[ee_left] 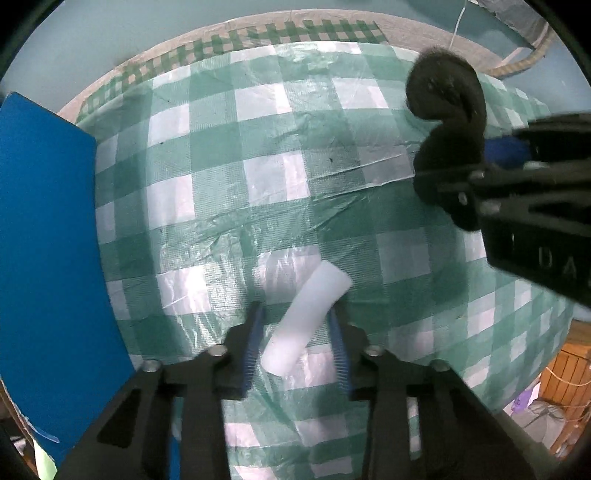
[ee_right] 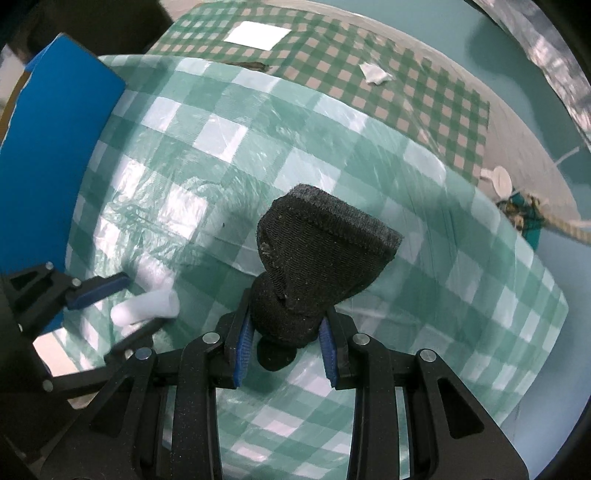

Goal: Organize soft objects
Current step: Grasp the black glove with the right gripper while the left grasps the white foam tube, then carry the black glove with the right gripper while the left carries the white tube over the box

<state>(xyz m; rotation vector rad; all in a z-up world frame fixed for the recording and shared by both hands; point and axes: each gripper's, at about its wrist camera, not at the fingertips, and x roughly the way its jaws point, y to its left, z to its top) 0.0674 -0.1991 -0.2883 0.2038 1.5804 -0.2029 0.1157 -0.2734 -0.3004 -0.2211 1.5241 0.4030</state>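
Note:
A white foam cylinder (ee_left: pixel 314 314) lies slanted on the green checked cloth, and my left gripper (ee_left: pixel 295 308) is shut on it, a blue pad against each side. The right wrist view shows the same cylinder (ee_right: pixel 147 306) between the left gripper's (ee_right: pixel 142 301) fingers at the lower left. My right gripper (ee_right: pixel 288 306) is shut on a black knitted sock (ee_right: pixel 325 243), bunched at the pads with its wide cuff fanning outward. In the left wrist view the sock (ee_left: pixel 447 99) and the right gripper (ee_left: pixel 491 162) sit at the right edge.
A blue board (ee_left: pixel 44 240) (ee_right: pixel 59 129) borders the left side of the glossy checked cloth (ee_left: pixel 258 147) (ee_right: pixel 369 166). Beyond it, a smaller-checked cloth carries a white paper square (ee_right: pixel 258 35) and a crumpled white scrap (ee_right: pixel 375 74). A rope (ee_right: pixel 569 229) lies at the far right.

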